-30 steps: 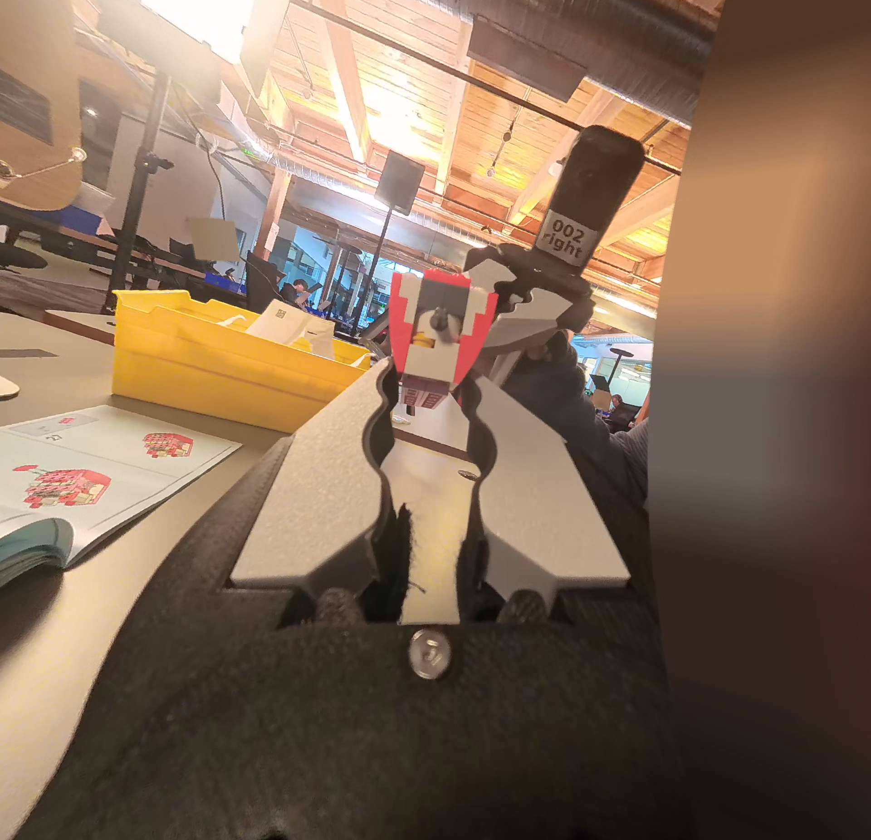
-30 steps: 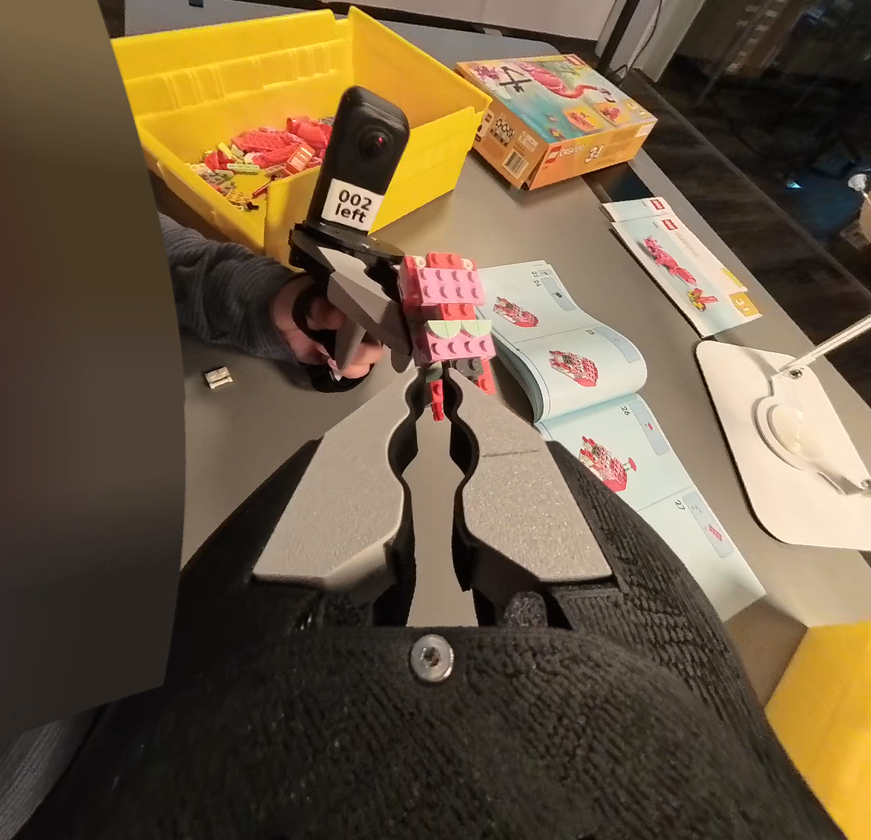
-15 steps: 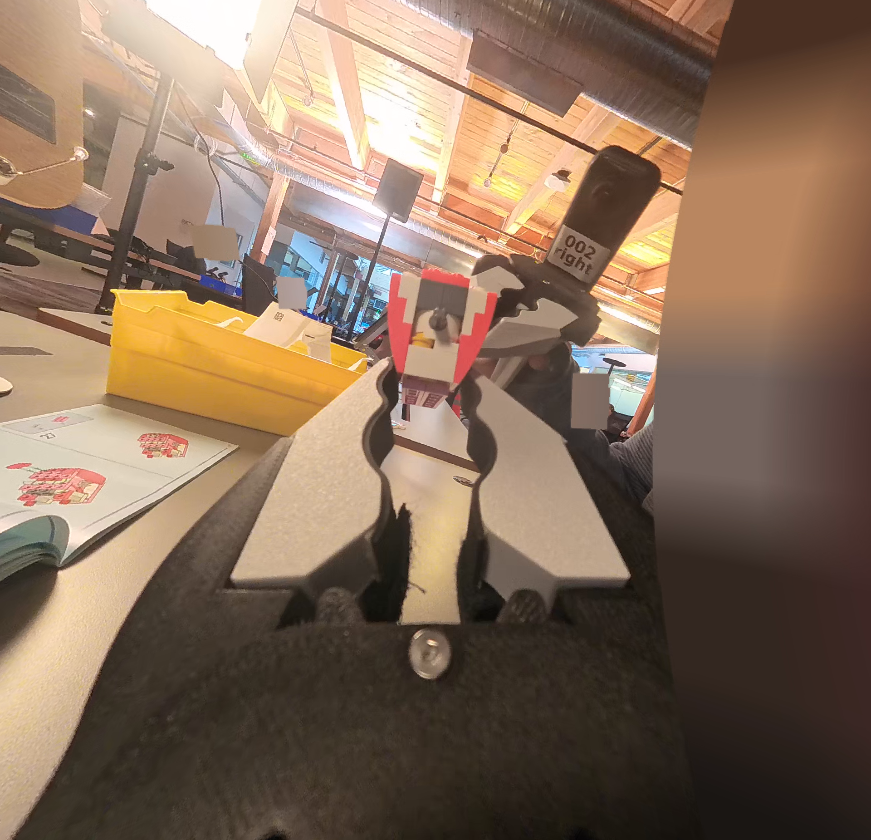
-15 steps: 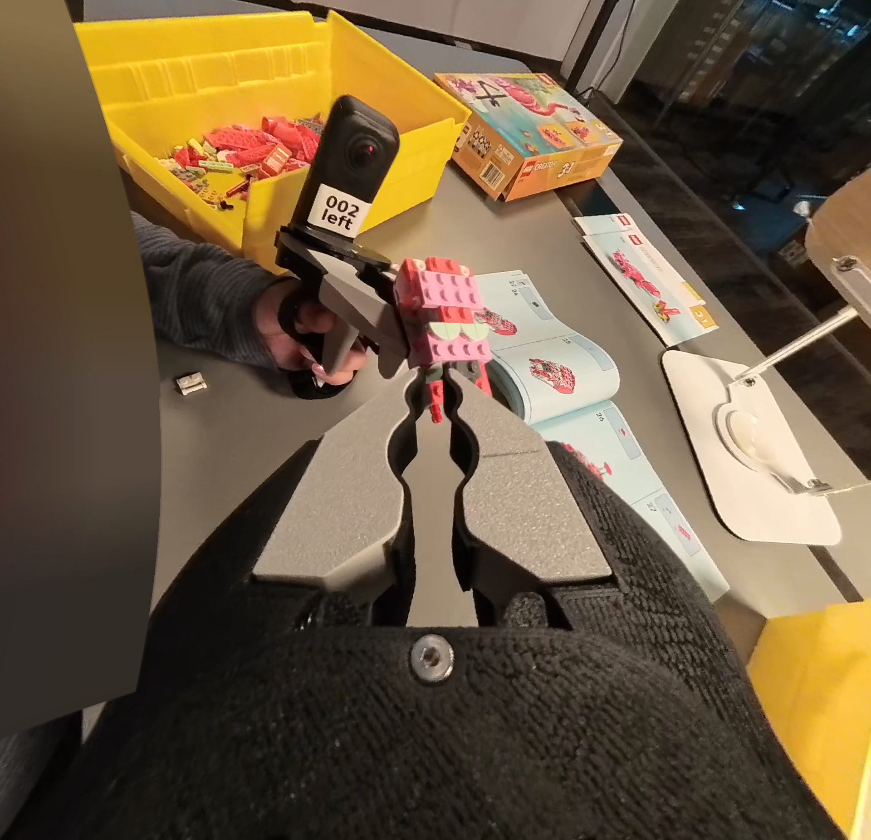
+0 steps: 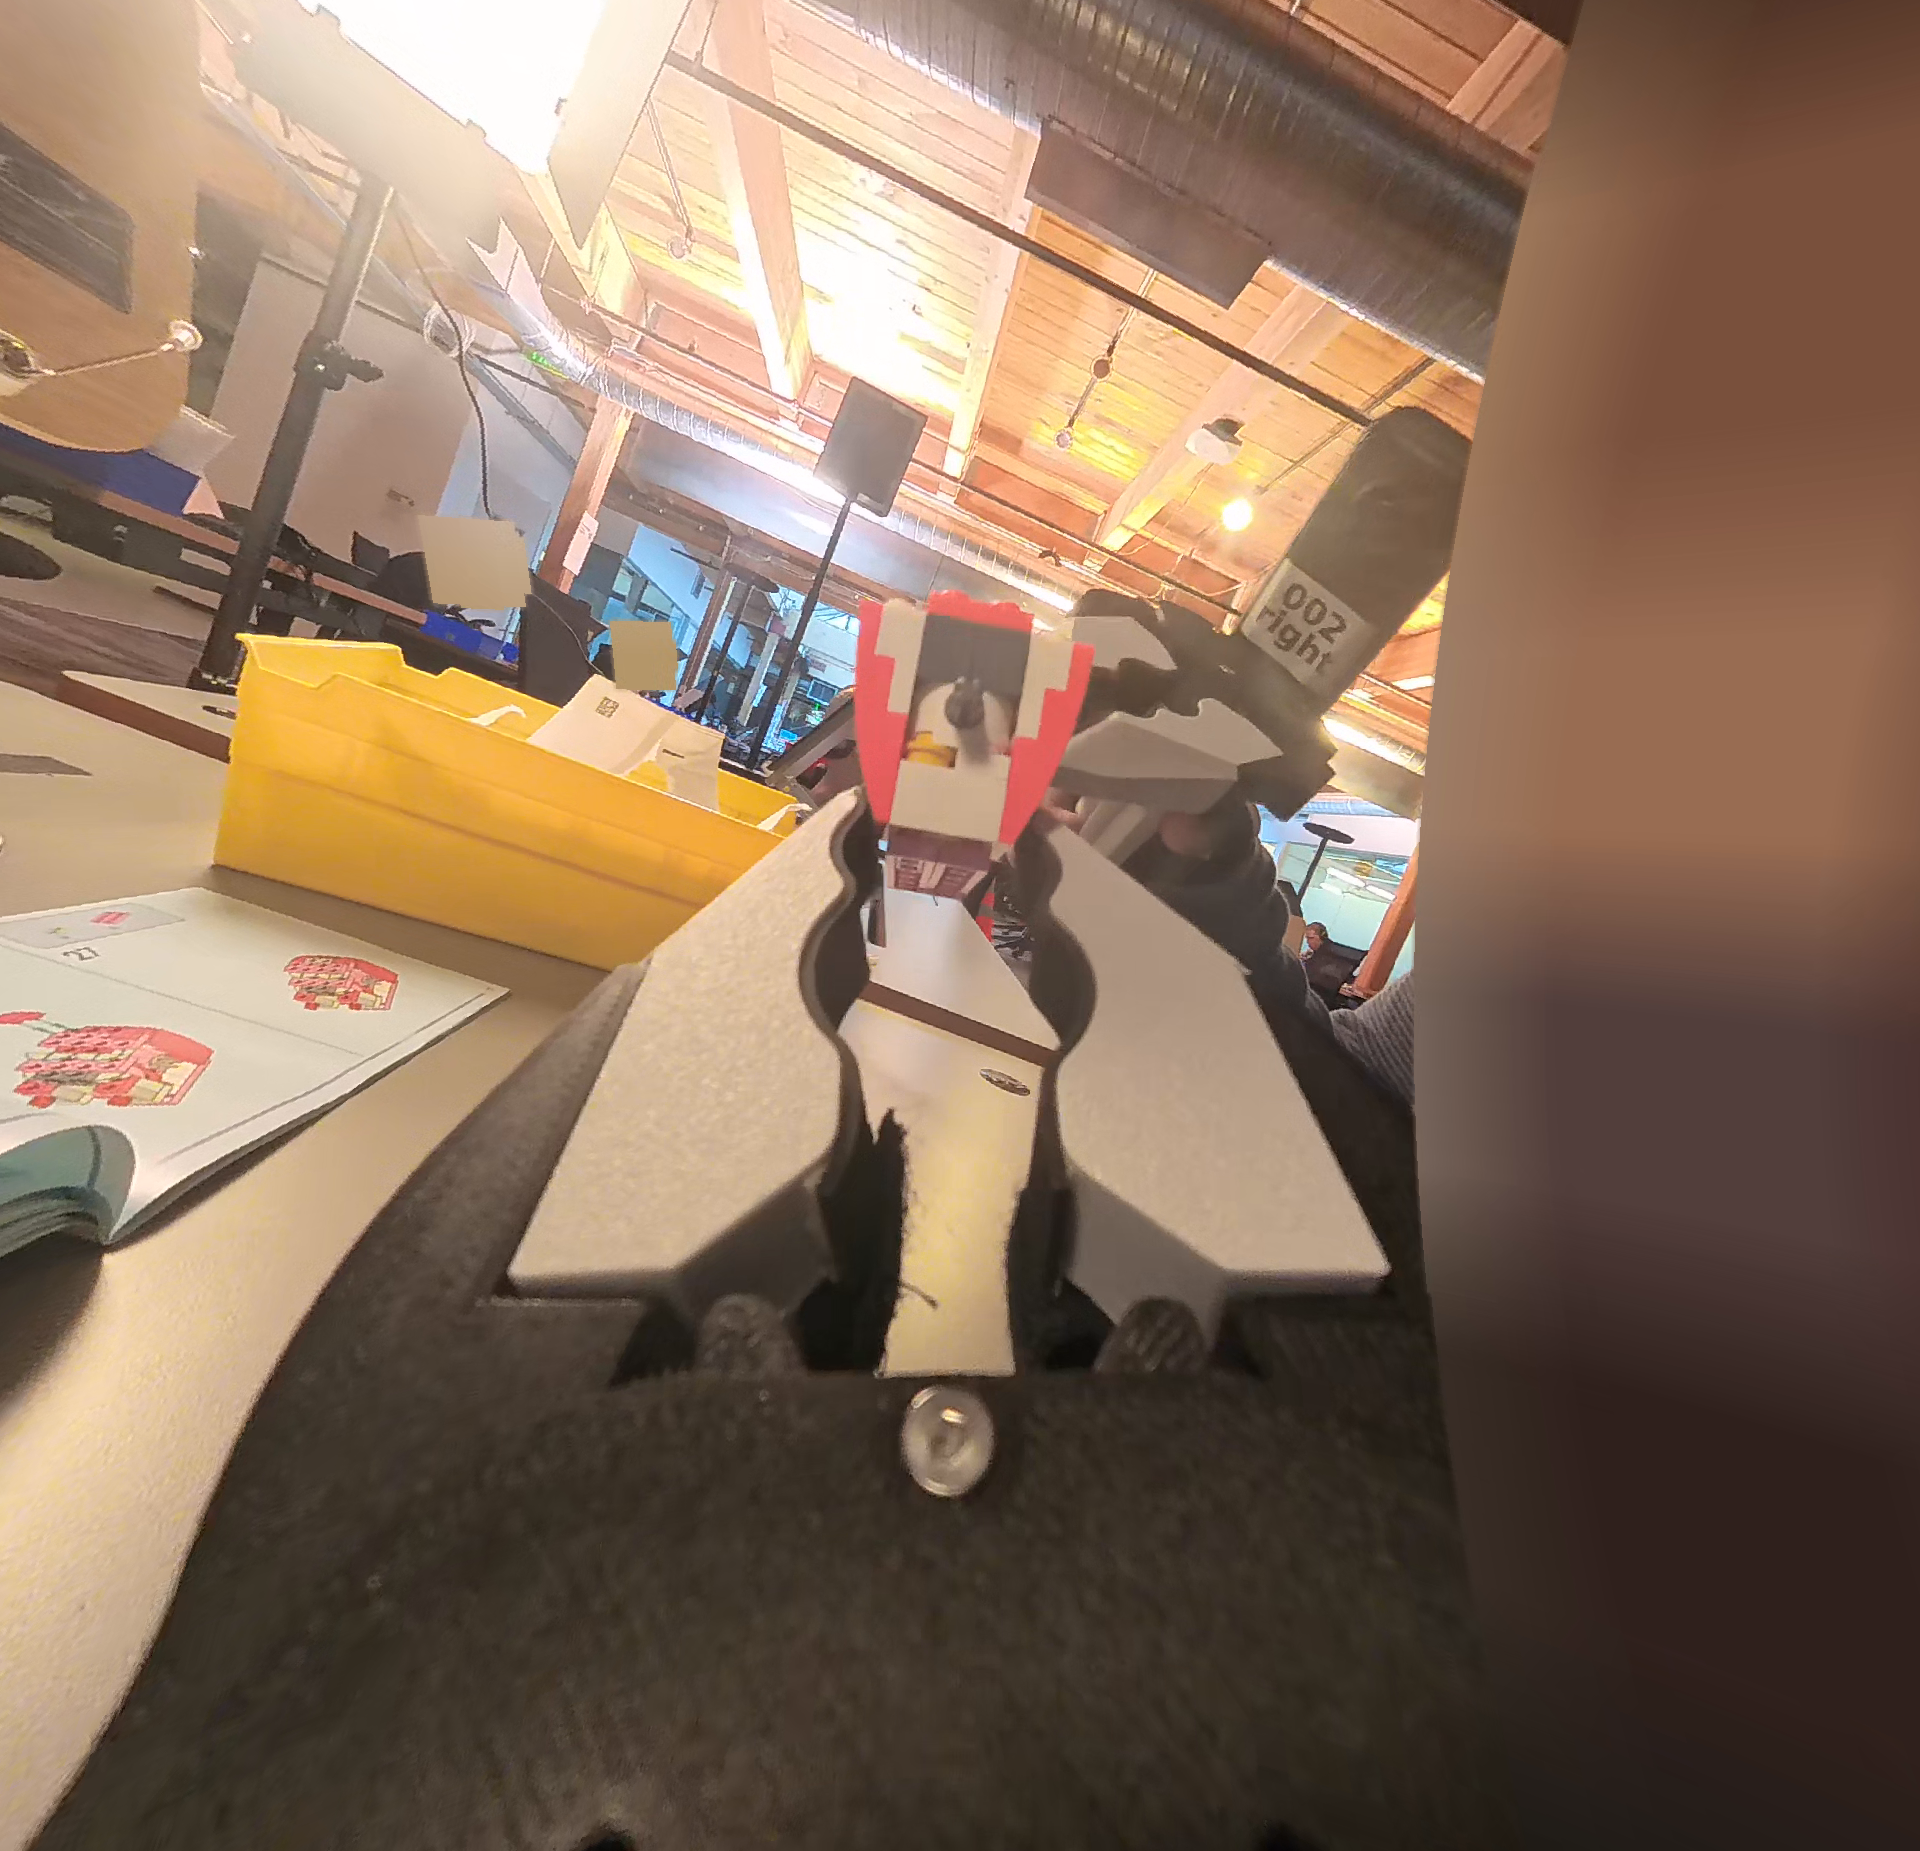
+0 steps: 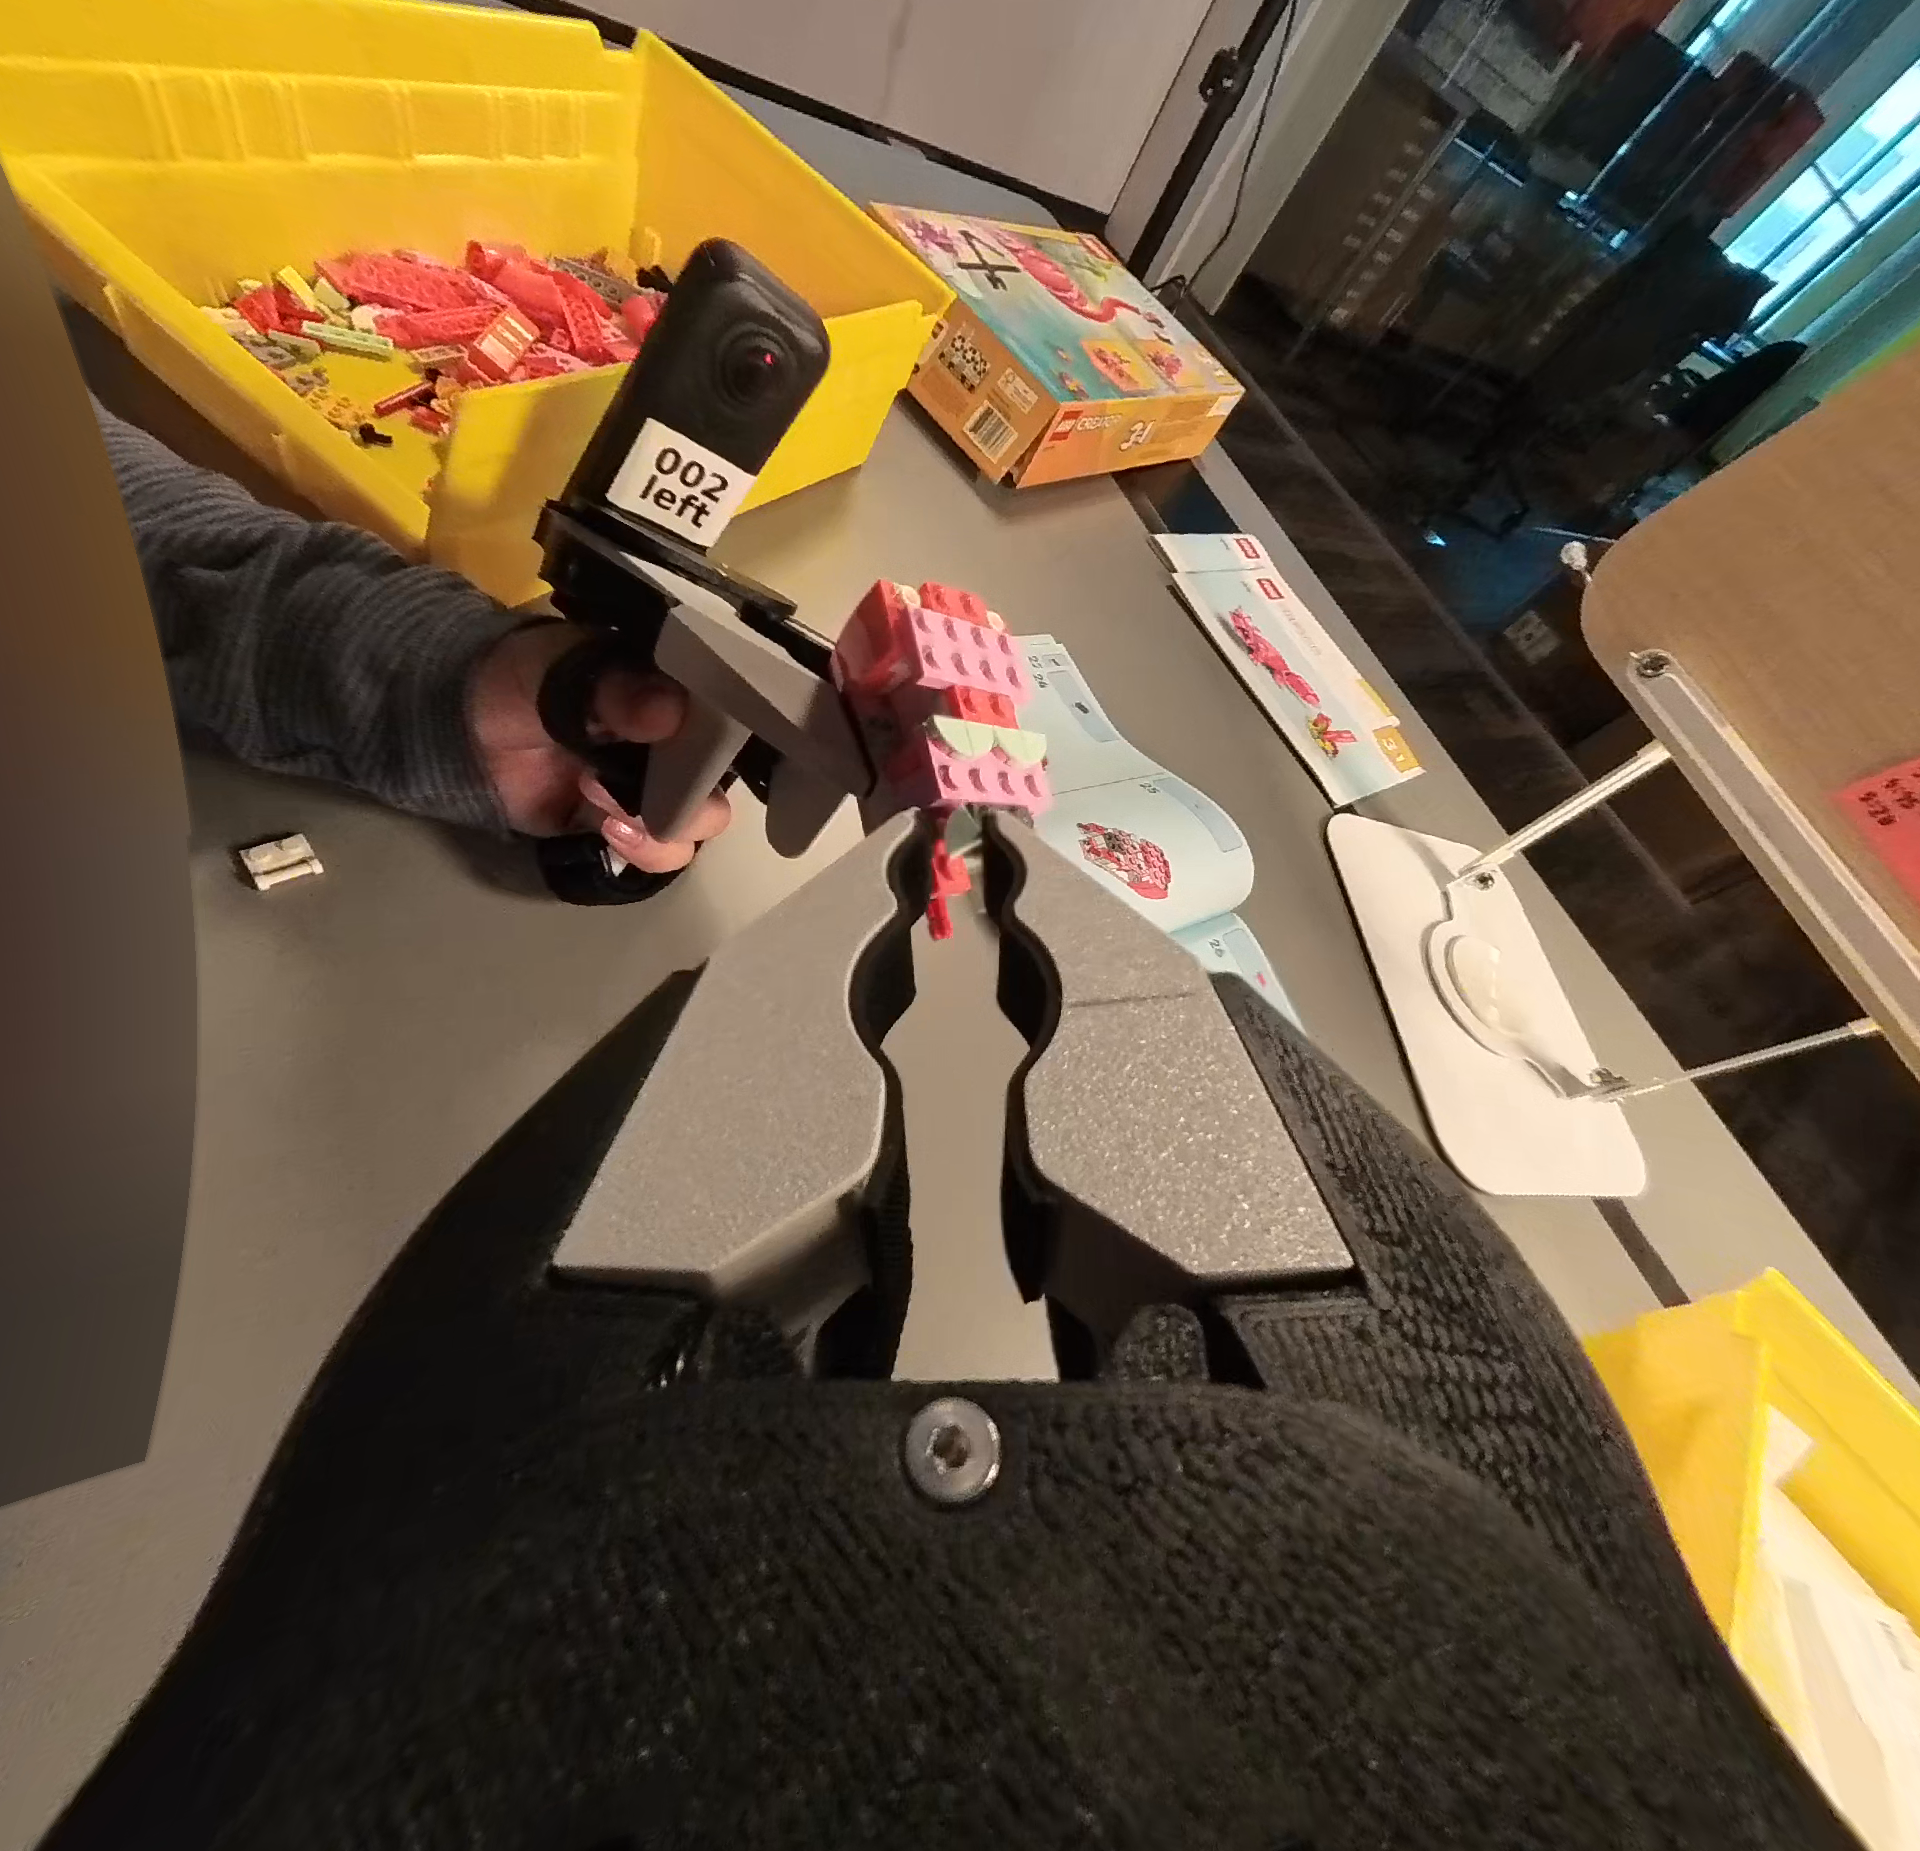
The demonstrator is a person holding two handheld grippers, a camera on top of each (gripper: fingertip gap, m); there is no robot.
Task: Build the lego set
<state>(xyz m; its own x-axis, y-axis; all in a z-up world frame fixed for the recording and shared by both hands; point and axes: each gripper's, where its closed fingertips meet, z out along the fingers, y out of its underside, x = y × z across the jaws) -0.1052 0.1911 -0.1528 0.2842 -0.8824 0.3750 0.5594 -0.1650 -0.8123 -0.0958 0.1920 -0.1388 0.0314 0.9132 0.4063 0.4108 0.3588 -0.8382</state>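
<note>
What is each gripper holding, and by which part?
The left gripper clamps the pink and red brick model by its side. The right gripper pinches a thin red piece under the same model.

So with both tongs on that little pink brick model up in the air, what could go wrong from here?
1. The left tongs clamp only one side of the brick model, held above the table; a tug might pop bricks apart or drop it.
2. The right tongs sit around a thin red piece hanging under the model; it looks easy to snap off.
3. The open booklet lies underneath, so loose bricks could scatter over it.
</note>
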